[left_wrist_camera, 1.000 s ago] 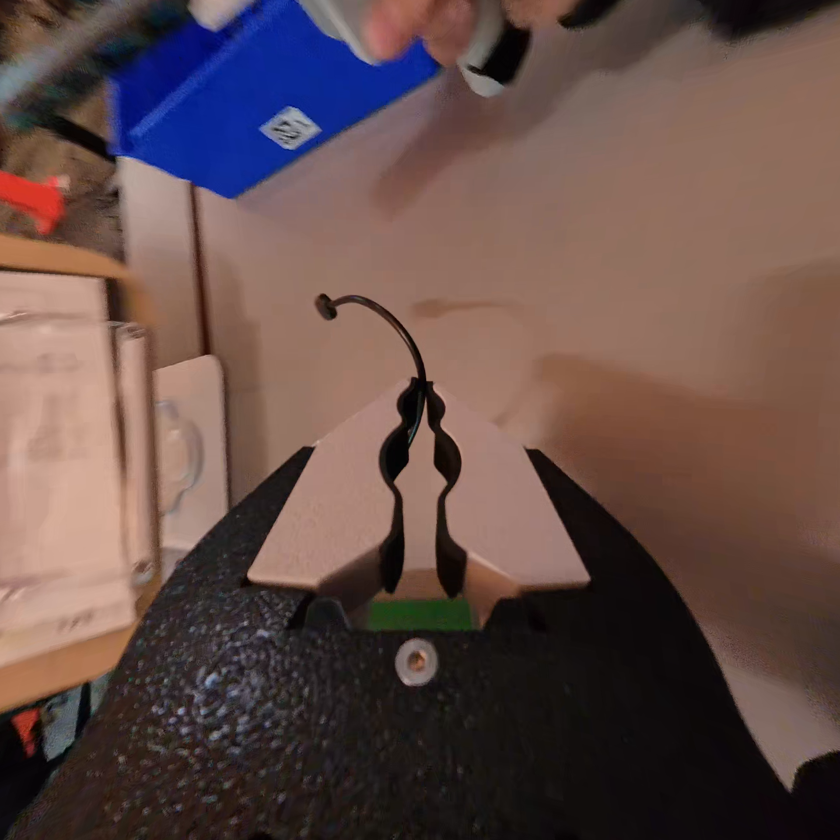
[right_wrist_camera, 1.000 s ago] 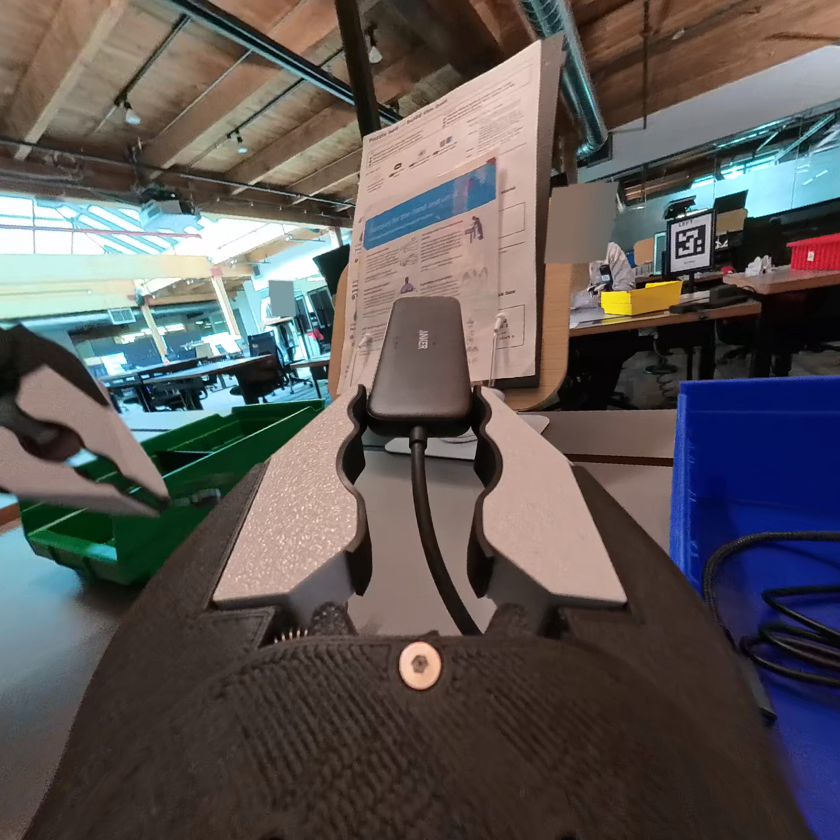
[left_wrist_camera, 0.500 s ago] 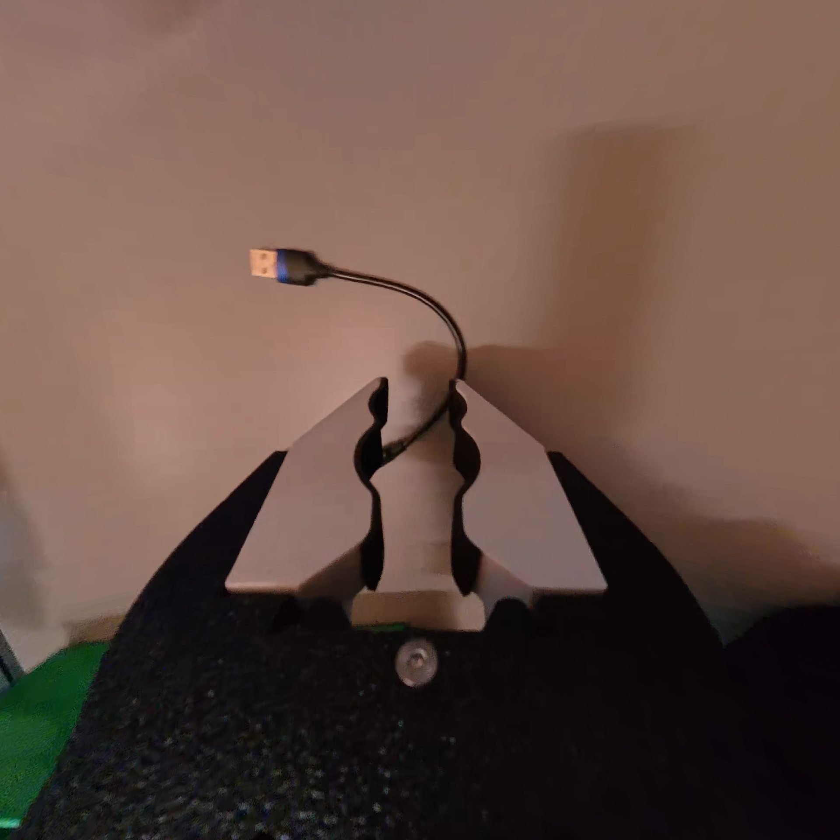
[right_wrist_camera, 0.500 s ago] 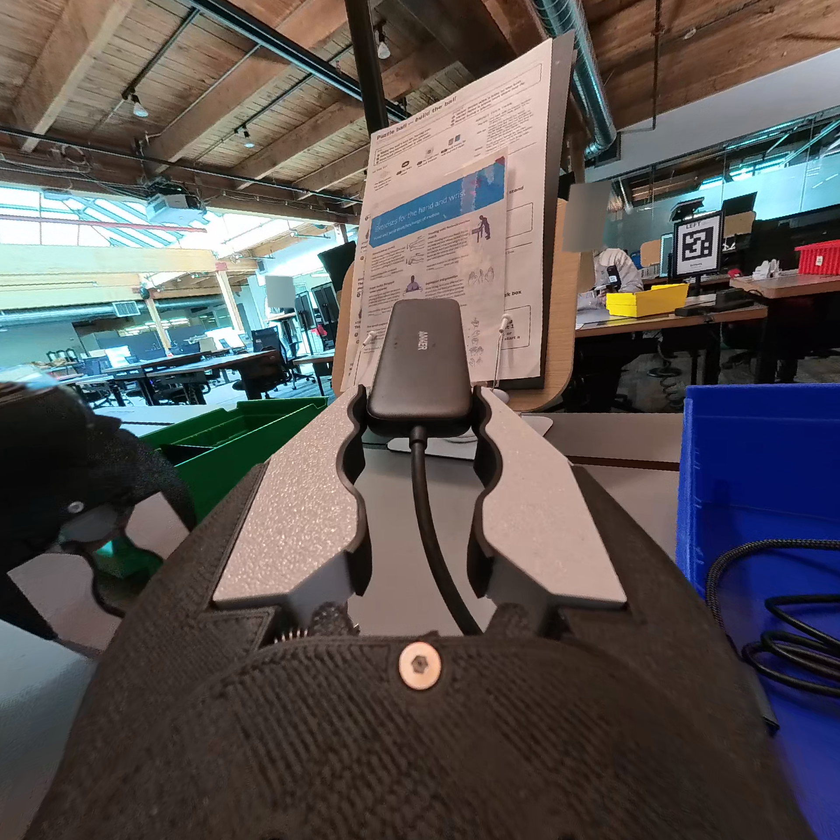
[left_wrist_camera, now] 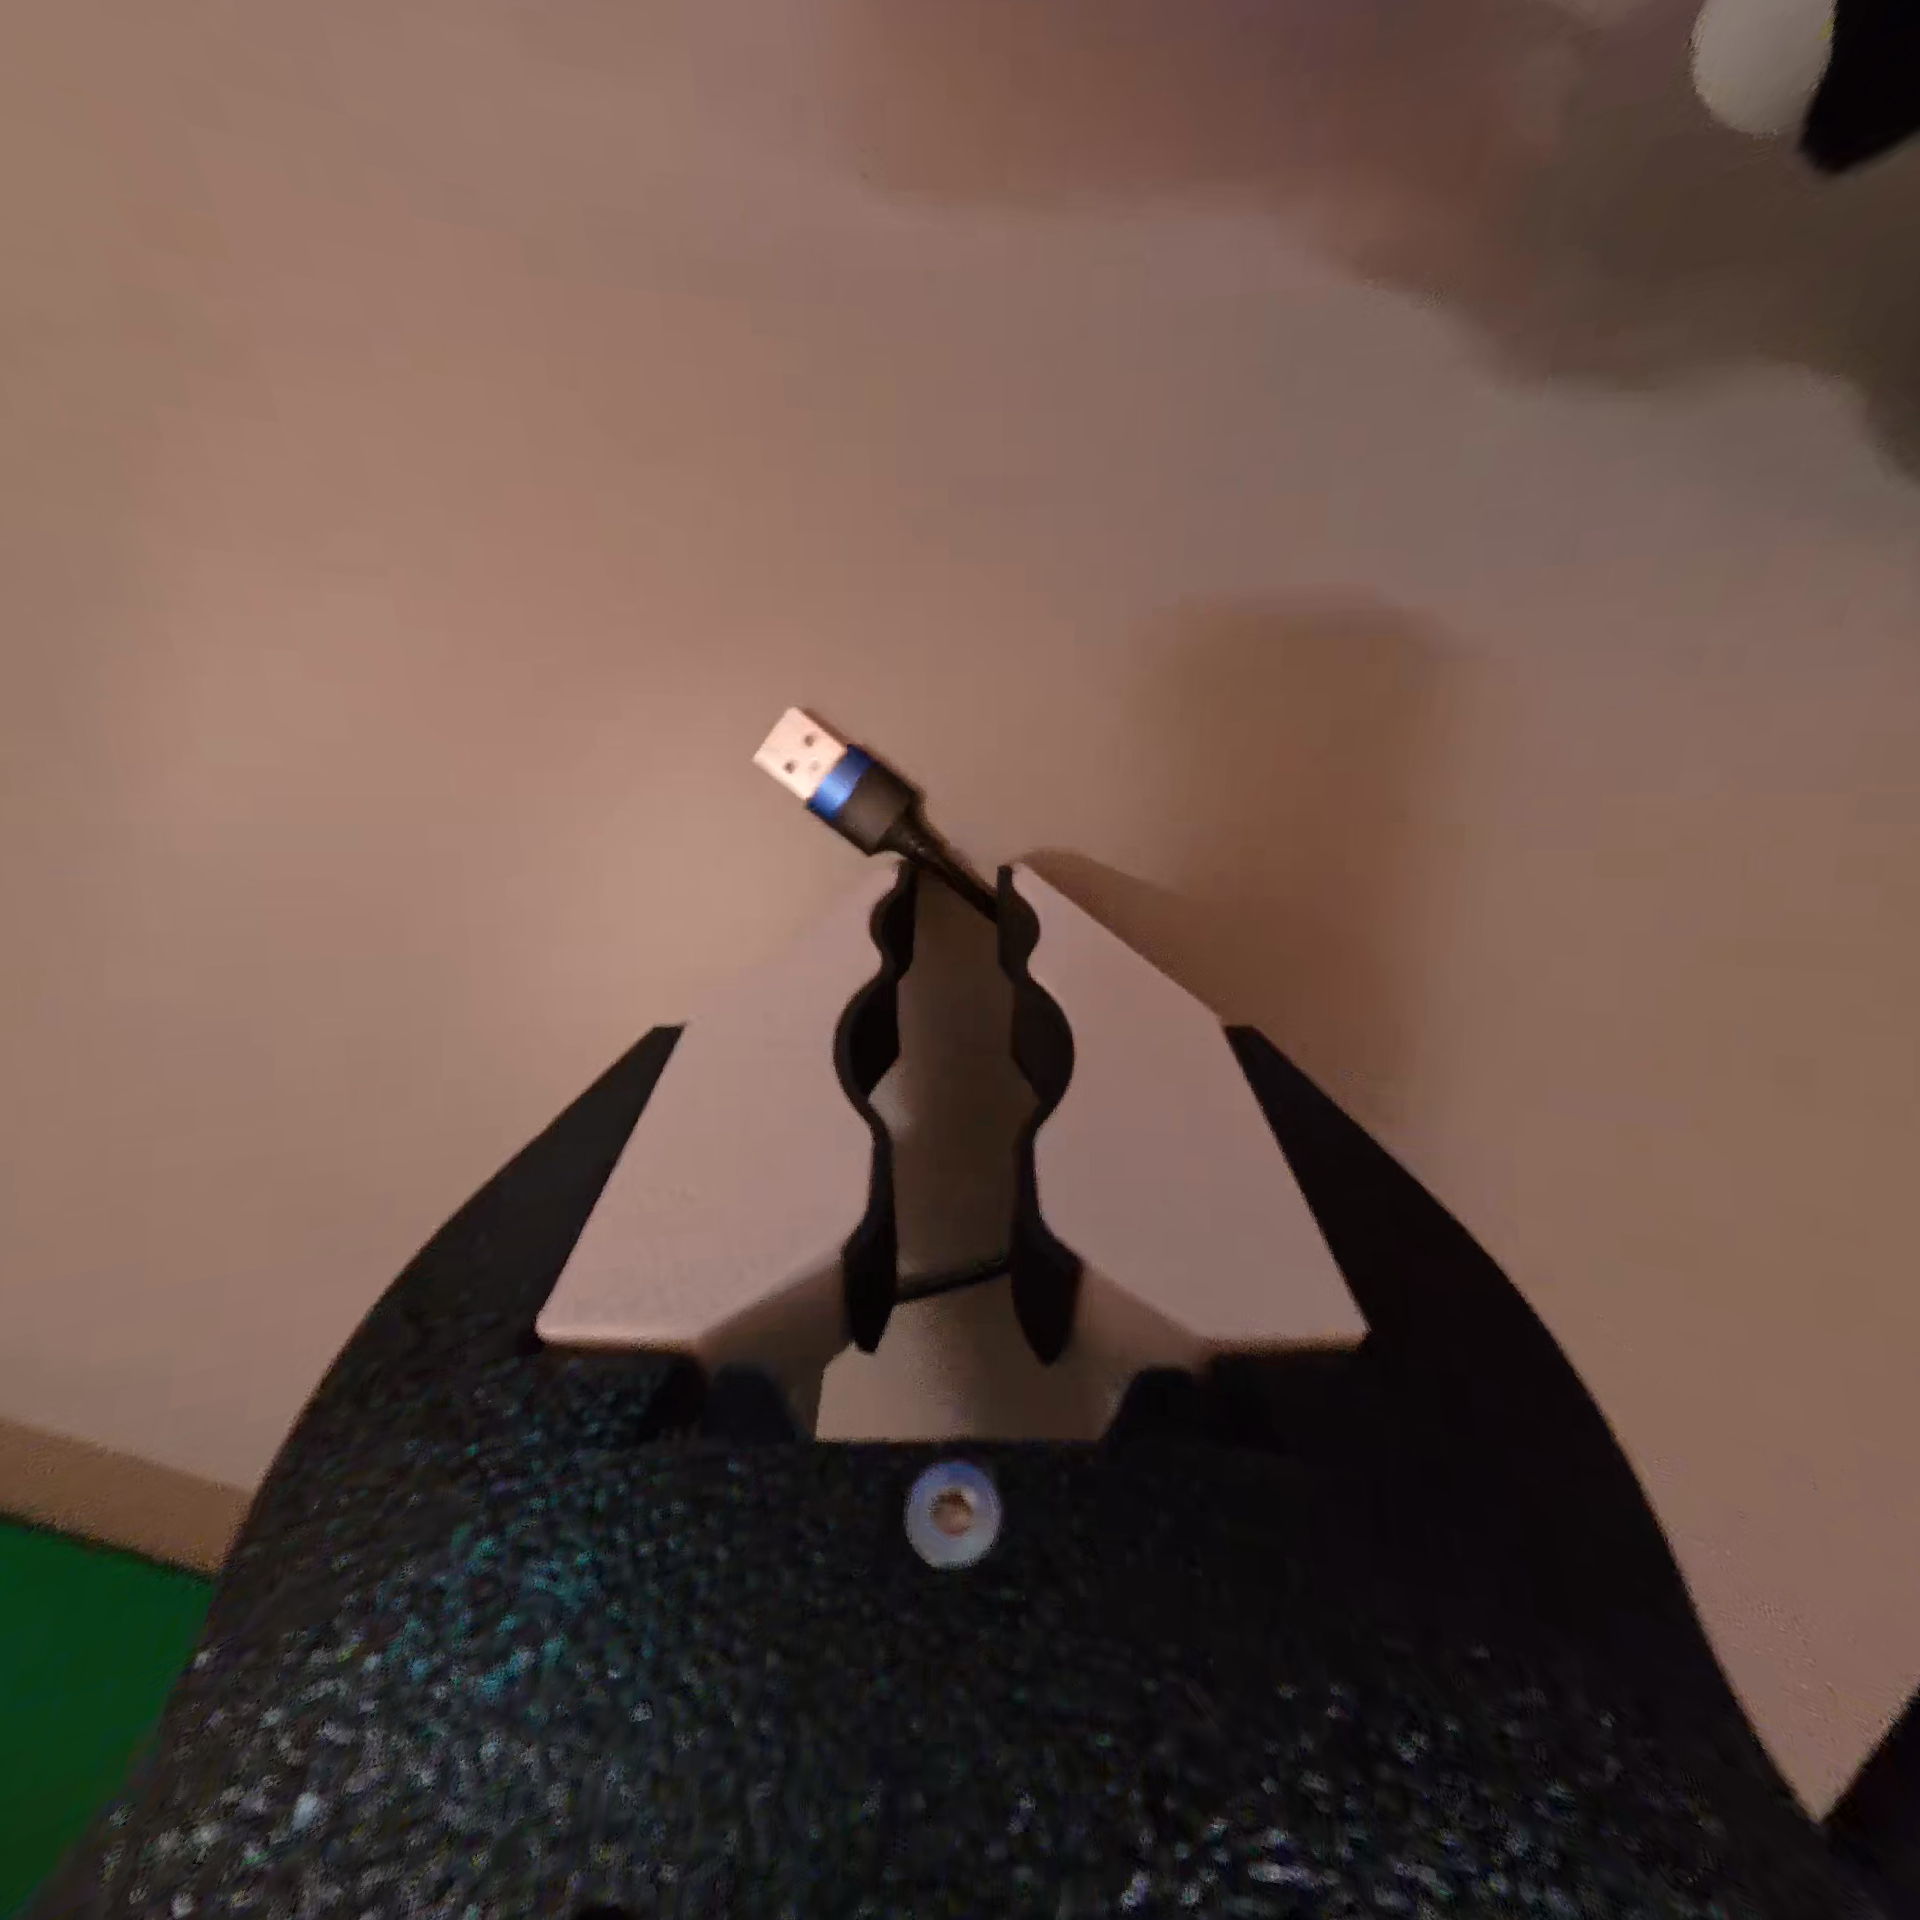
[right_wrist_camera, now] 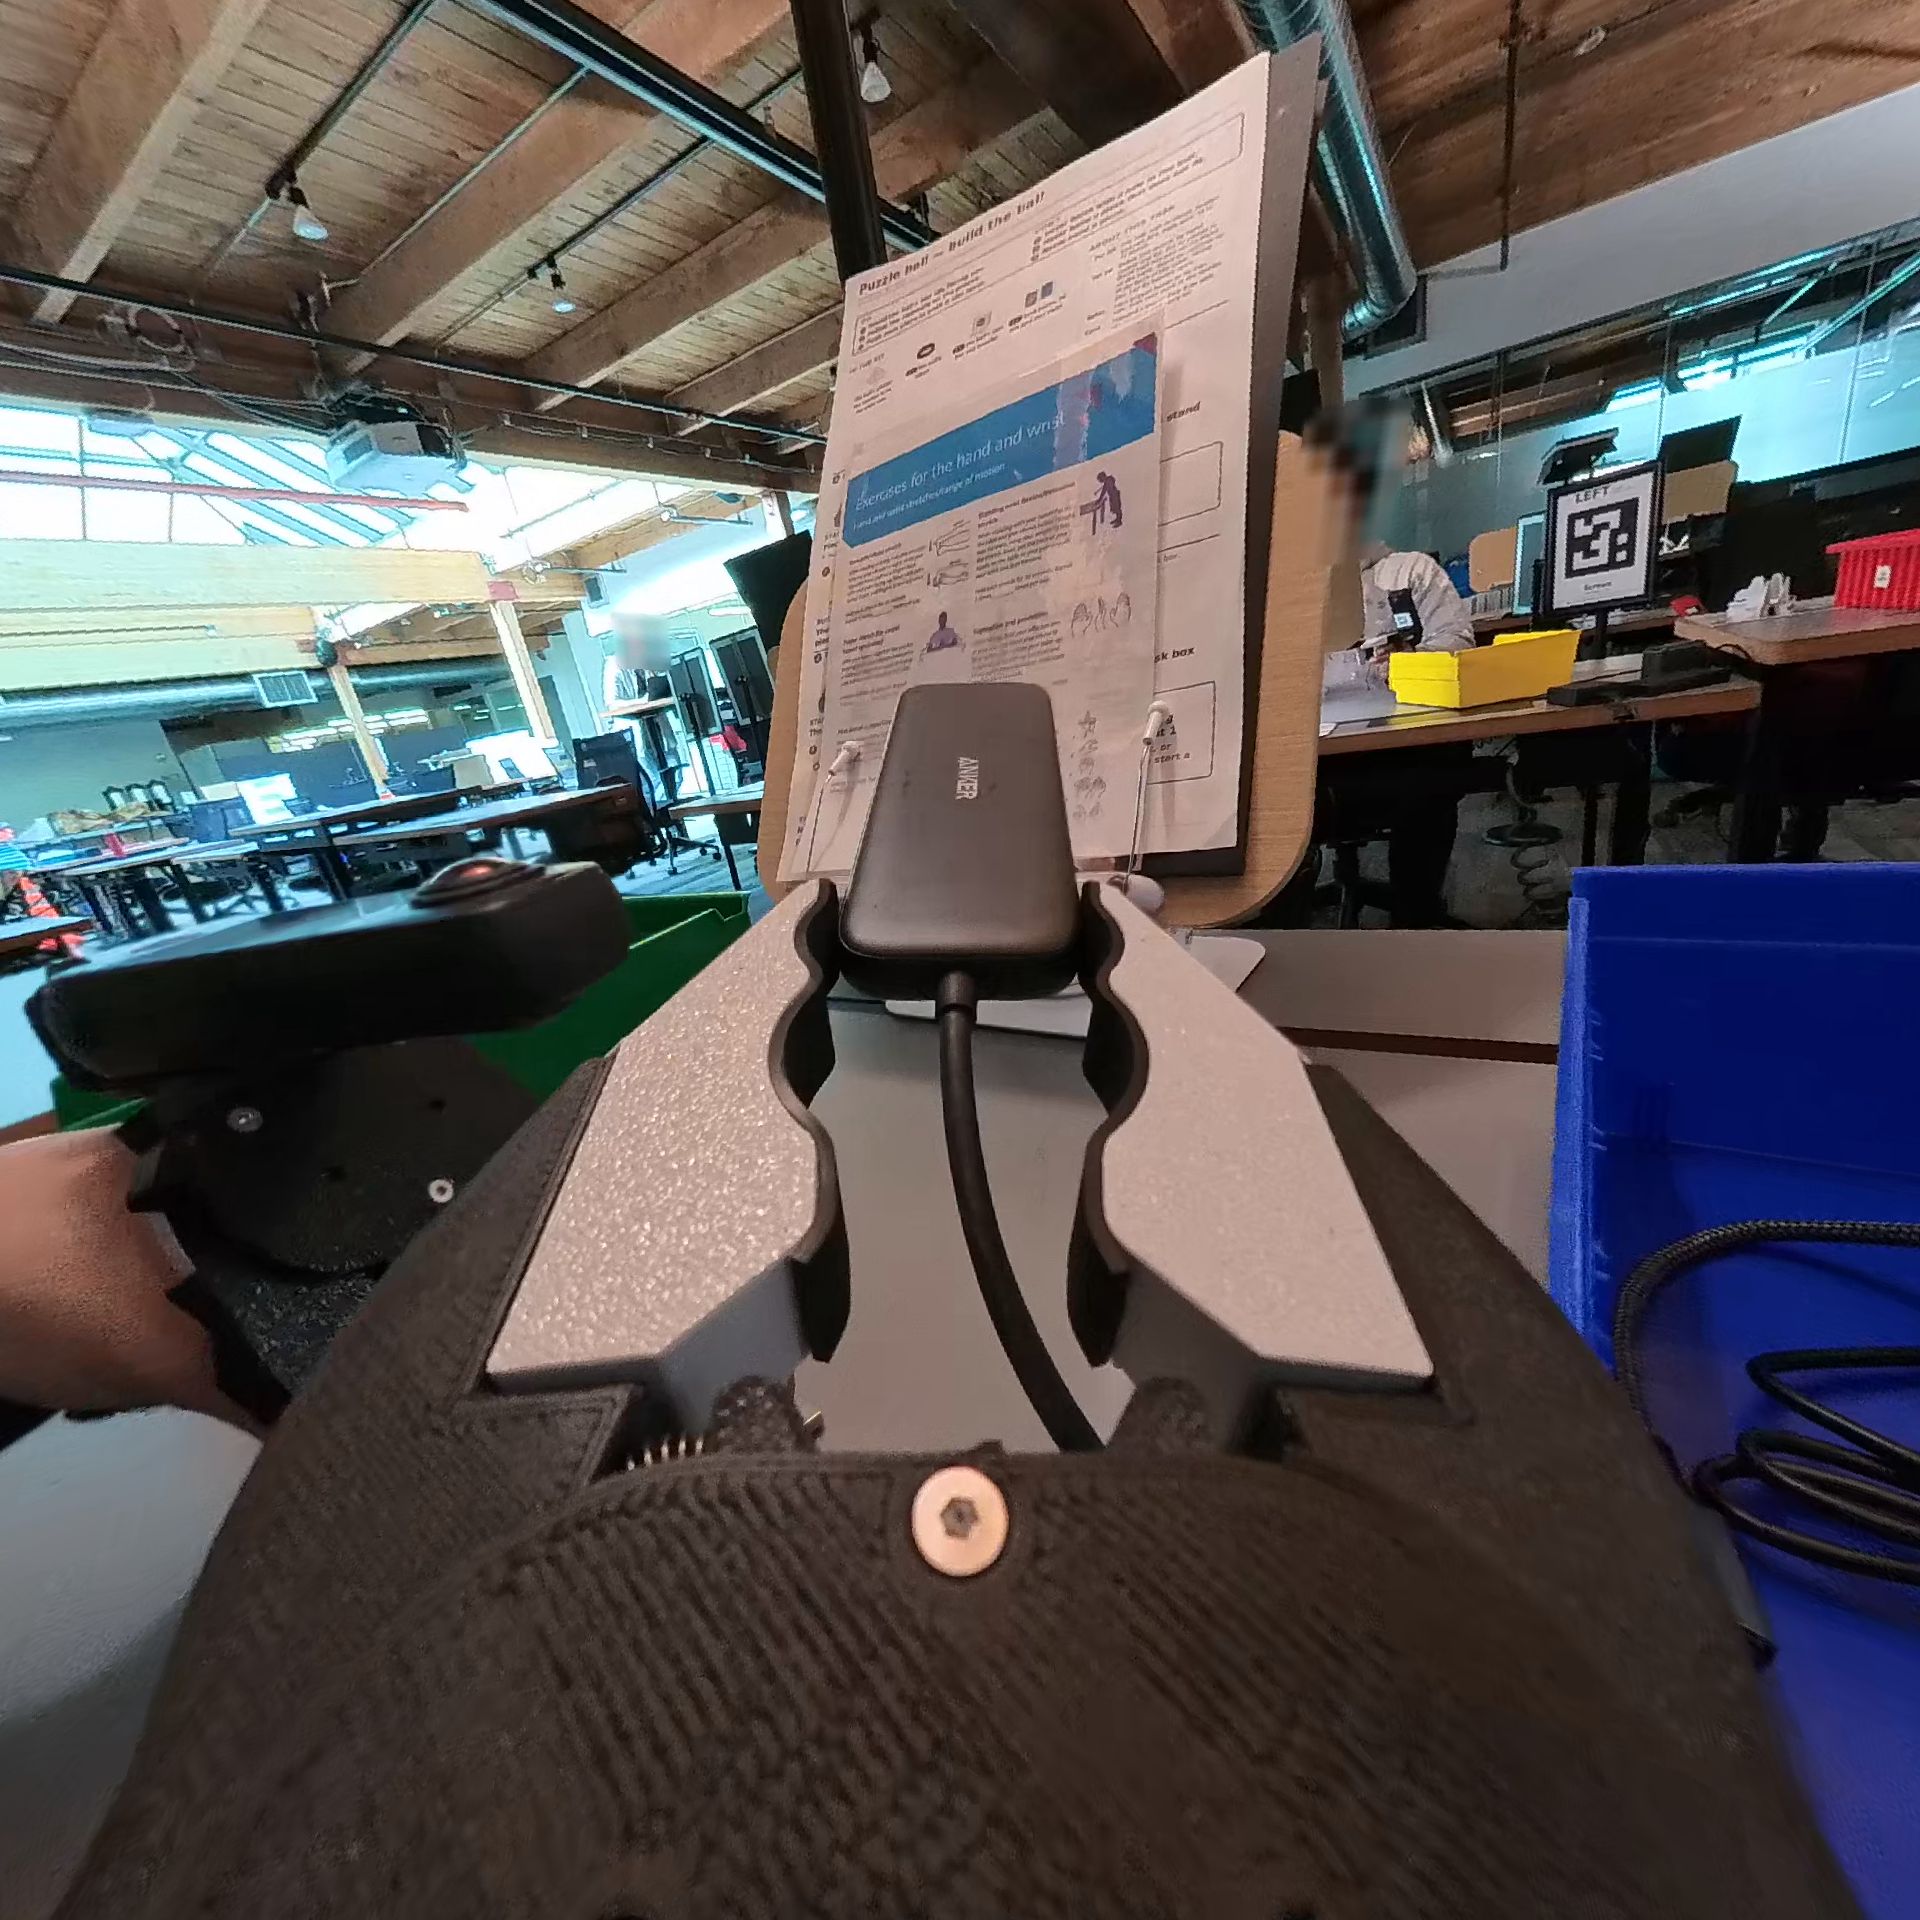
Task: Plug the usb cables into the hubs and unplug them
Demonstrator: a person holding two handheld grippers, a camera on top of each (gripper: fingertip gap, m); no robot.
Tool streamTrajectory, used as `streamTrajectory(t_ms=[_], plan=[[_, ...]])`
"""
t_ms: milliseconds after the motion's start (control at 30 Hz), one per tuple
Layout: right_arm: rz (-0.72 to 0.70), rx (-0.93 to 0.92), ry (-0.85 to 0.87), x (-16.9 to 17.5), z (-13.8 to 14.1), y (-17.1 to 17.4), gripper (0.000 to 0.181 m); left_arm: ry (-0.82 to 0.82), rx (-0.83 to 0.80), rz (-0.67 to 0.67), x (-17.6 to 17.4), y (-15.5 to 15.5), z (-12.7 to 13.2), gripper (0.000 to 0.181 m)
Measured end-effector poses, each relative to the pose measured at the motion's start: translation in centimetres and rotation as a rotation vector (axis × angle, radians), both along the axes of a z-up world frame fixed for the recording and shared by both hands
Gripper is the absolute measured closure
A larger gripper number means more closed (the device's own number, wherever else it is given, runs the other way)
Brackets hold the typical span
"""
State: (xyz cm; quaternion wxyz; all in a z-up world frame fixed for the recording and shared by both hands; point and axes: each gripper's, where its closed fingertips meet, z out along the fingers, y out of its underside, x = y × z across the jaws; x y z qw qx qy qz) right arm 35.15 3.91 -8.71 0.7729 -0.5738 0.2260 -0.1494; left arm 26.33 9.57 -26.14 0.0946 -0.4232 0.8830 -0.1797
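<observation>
In the left wrist view, a black USB cable with a blue-ringed silver plug point(left_wrist_camera: 826, 774) lies on the pale table point(left_wrist_camera: 416, 623), just past my fingertips. My left gripper point(left_wrist_camera: 951, 883) is open by a narrow gap. The thin cable touches the right fingertip and crosses under the fingers farther back. My right gripper point(right_wrist_camera: 961, 925) is shut on the near end of a dark grey hub point(right_wrist_camera: 961, 821), held up and tilted away. The hub's own black lead point(right_wrist_camera: 977, 1195) runs back between the fingers. The left gripper's body point(right_wrist_camera: 312, 987) and a hand point(right_wrist_camera: 73, 1247) show at the left of the right wrist view.
A blue bin point(right_wrist_camera: 1745, 1039) with coiled black cables point(right_wrist_camera: 1787, 1455) stands at the right. A green bin point(right_wrist_camera: 675, 966) sits behind the left gripper and shows at a corner point(left_wrist_camera: 83, 1662). A stand with printed sheets point(right_wrist_camera: 1039, 468) is right behind the hub.
My left gripper was shut on the cable, has opened and let it go, and has swung away from the blue bin over the table. The right gripper holds the hub still.
</observation>
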Motion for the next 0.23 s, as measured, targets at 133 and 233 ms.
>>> streamTrajectory(t_ms=[133, 233], plan=[[0.008, -0.018, 0.008, -0.1, -0.3, 0.3, 0.136, -0.085, 0.071, -0.097, 0.6, 0.2, 0.1, 0.178], [0.014, -0.037, 0.01, -0.2, -0.6, 0.5, 0.136, -0.092, 0.121, -0.153, 0.4, 1.0, 0.4, 0.181]])
